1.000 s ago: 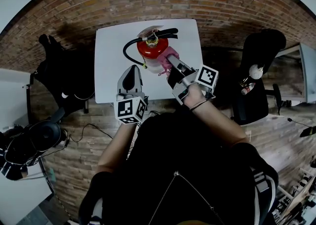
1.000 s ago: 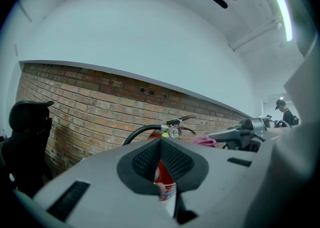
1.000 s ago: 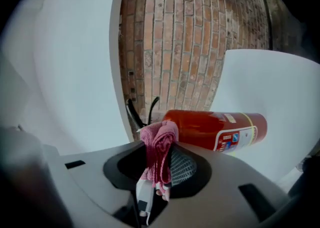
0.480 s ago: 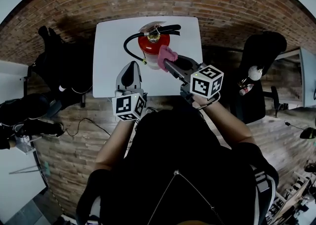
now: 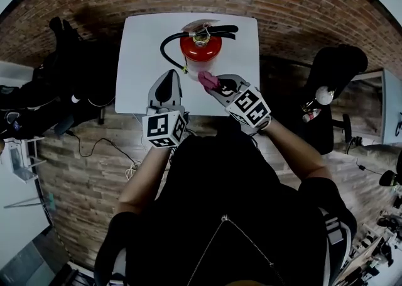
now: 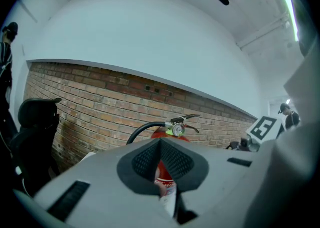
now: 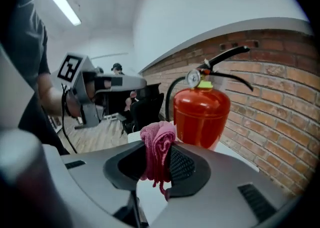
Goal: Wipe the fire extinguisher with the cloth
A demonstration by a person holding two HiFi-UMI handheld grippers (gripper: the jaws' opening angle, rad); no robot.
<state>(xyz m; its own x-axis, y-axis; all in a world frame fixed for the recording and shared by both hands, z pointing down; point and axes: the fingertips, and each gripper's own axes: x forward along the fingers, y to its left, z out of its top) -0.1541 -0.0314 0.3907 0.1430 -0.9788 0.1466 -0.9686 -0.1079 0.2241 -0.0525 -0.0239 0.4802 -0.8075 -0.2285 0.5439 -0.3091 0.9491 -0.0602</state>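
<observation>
Right claw (image 5: 213, 83) (image 7: 155, 164): closed on a bunched pink cloth (image 5: 206, 78) (image 7: 157, 144) that stands up between its pads.
Left claw (image 5: 168, 79) (image 6: 160, 144): pads pressed together at the tips with nothing between them, pointing at the fire extinguisher (image 5: 201, 47) (image 7: 201, 114).
Cloth: just beside the extinguisher's lower body, on the near side; I cannot tell whether they touch.
Fire extinguisher: red, upright on the white bench (image 5: 139, 58), toward its far edge.
Hose (image 5: 166, 51): black, curving off the extinguisher's left side.
</observation>
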